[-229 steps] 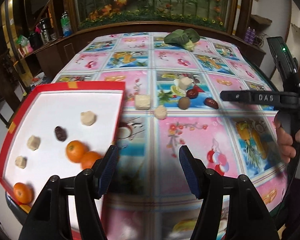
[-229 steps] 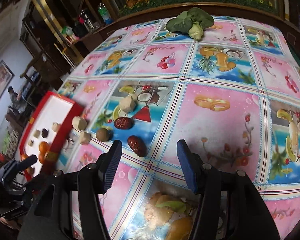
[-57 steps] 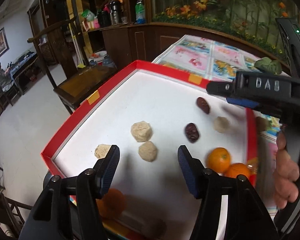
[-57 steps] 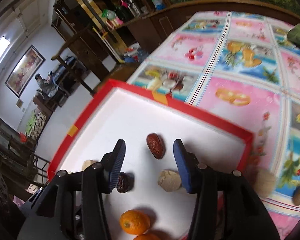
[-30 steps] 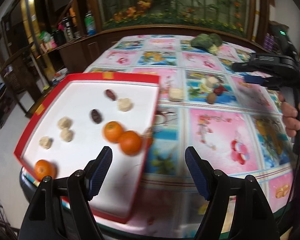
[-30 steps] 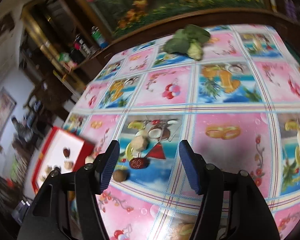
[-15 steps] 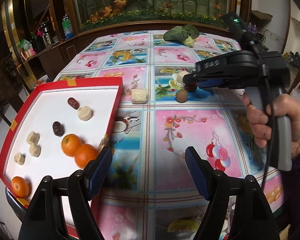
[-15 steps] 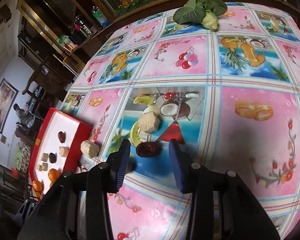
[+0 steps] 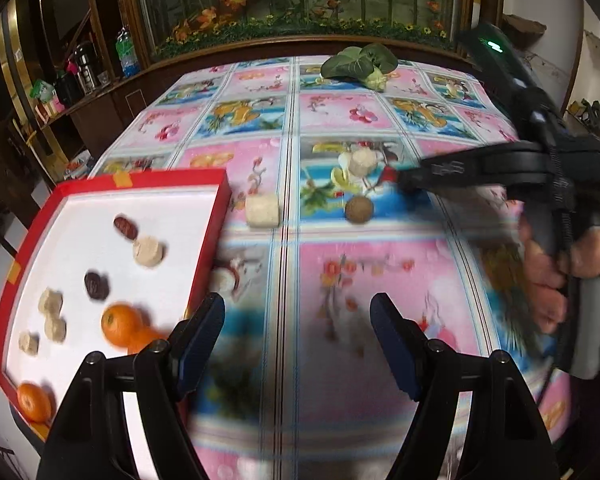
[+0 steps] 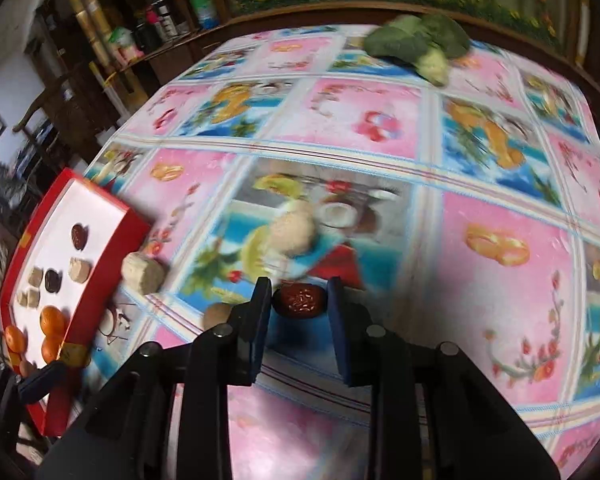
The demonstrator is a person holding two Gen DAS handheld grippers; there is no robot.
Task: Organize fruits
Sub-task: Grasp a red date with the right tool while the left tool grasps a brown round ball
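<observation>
A dark red date (image 10: 299,301) lies on the fruit-print tablecloth between the fingers of my right gripper (image 10: 298,304). Its jaws are closing and the pads meet both ends of the date. In the left wrist view the right gripper (image 9: 398,178) reaches in from the right and hides the date. My left gripper (image 9: 296,328) hangs open over the cloth, just right of the red tray (image 9: 210,236), with nothing between its fingers. The tray holds oranges (image 9: 120,325), two dates (image 9: 125,227) and several beige chunks (image 9: 148,251).
Loose on the cloth are a beige chunk (image 9: 262,211) by the tray's corner, a round brown fruit (image 9: 359,209) and another beige chunk (image 9: 362,161). A green leafy vegetable (image 10: 416,44) sits at the far edge. A person's hand (image 9: 548,280) grips the right tool.
The right gripper has come down over the date and its jaws have narrowed around it. The left gripper has swung from above the tray to the cloth beside it, still open.
</observation>
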